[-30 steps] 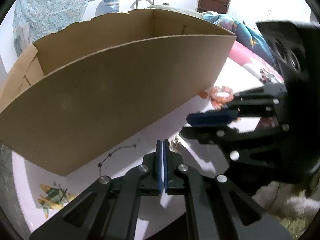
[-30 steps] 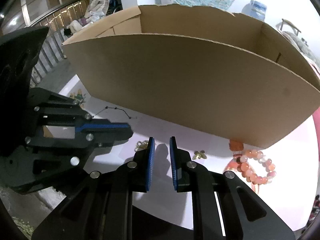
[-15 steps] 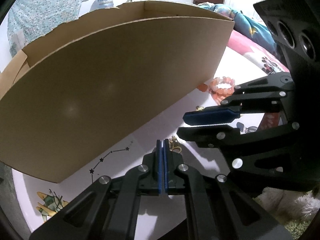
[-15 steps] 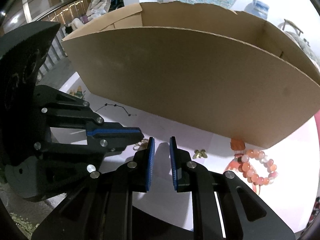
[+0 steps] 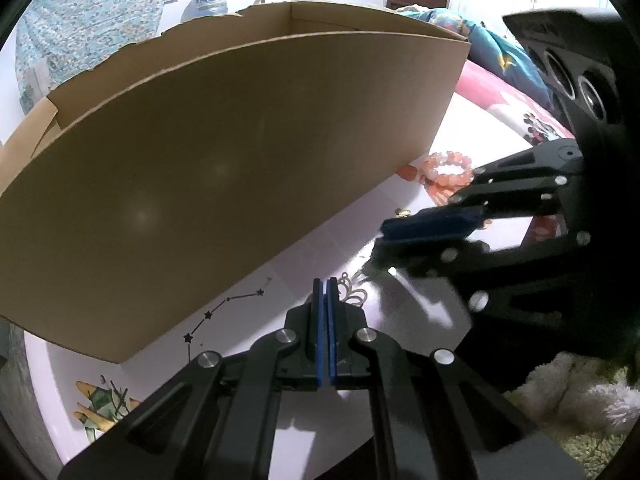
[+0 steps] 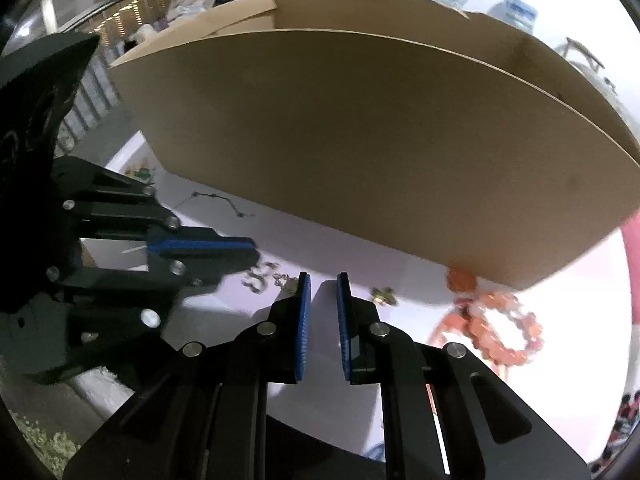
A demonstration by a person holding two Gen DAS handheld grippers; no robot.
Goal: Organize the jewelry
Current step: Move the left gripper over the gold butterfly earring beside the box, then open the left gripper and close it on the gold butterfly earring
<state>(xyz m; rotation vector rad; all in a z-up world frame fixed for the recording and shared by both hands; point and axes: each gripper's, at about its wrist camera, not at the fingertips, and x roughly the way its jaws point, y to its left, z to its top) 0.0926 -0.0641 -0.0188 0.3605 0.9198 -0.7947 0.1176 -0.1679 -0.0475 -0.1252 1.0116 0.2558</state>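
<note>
Bead bracelet [image 6: 506, 330] — whole in right view | half-hidden left [image 5: 448, 170]

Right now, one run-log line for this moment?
left gripper: shut, empty | right gripper: closing, nothing between pads | gold earring: on table, by left tips | bead bracelet: on table | cardboard box: behind

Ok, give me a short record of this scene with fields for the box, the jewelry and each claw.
box: open cardboard box standing behind the jewelry
bracelet: orange bead bracelet lying near the box's corner
small pieces: gold trinket; silver filigree piece
left claw: shut, holding nothing
right claw: closing, nothing between its pads
</note>
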